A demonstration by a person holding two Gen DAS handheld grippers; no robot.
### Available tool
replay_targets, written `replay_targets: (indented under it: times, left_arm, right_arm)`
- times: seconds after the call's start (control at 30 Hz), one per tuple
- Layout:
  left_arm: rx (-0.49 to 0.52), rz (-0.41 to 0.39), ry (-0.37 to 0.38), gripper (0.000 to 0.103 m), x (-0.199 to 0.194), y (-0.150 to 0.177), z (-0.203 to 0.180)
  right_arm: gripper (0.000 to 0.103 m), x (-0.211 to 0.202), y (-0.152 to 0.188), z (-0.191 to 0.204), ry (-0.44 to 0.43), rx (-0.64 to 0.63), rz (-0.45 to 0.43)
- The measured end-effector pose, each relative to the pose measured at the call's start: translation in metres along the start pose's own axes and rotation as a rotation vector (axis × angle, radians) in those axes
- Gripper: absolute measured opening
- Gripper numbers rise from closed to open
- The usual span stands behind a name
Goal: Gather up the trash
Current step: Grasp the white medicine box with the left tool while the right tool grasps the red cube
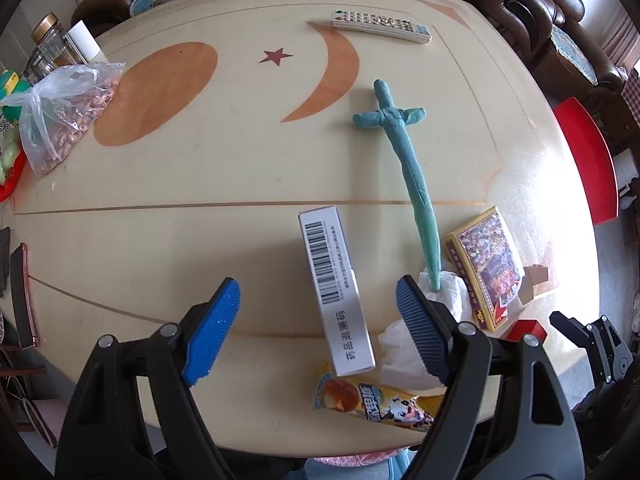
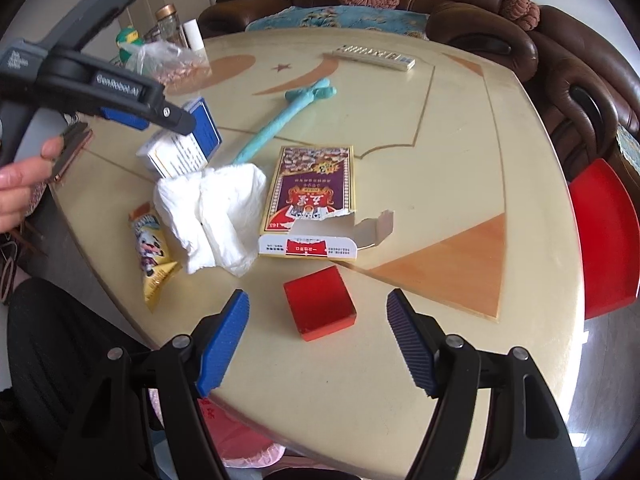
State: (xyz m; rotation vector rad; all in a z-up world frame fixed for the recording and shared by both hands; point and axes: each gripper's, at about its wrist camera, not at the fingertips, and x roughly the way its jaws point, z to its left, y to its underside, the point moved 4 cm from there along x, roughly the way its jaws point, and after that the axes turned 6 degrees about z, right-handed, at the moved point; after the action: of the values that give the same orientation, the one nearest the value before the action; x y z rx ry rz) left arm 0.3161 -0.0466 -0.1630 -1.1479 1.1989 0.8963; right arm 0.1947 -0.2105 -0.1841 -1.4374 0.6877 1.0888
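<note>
Red block sits at twelve o'clock between the right gripper's spread, empty jaws, framed for pickup; left gripper, likewise unclenched, straddles the white box beside crumpled tissue.

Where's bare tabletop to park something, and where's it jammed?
Free: the middle stretch between the clear bag of peanuts and the teal cloth sword, and the right side past the orange triangle inlay. Crowded: near edge around the crumpled white tissue and torn yellow card box.
</note>
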Motion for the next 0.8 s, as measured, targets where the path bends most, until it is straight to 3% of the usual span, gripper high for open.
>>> replay_targets:
  times: [0.63, 0.8]
  left_arm:
    - [-0.017, 0.026, 0.017, 0.071, 0.017, -0.007, 0.002]
    - [-0.028, 0.043, 0.028, 0.057, 0.023, -0.007, 0.003]
  right_arm:
    - [0.068, 0.017, -0.004, -0.006, 0.006, -0.032, -0.005]
    - [0.066, 0.018, -0.005, -0.007, 0.016, -0.042, -0.011]
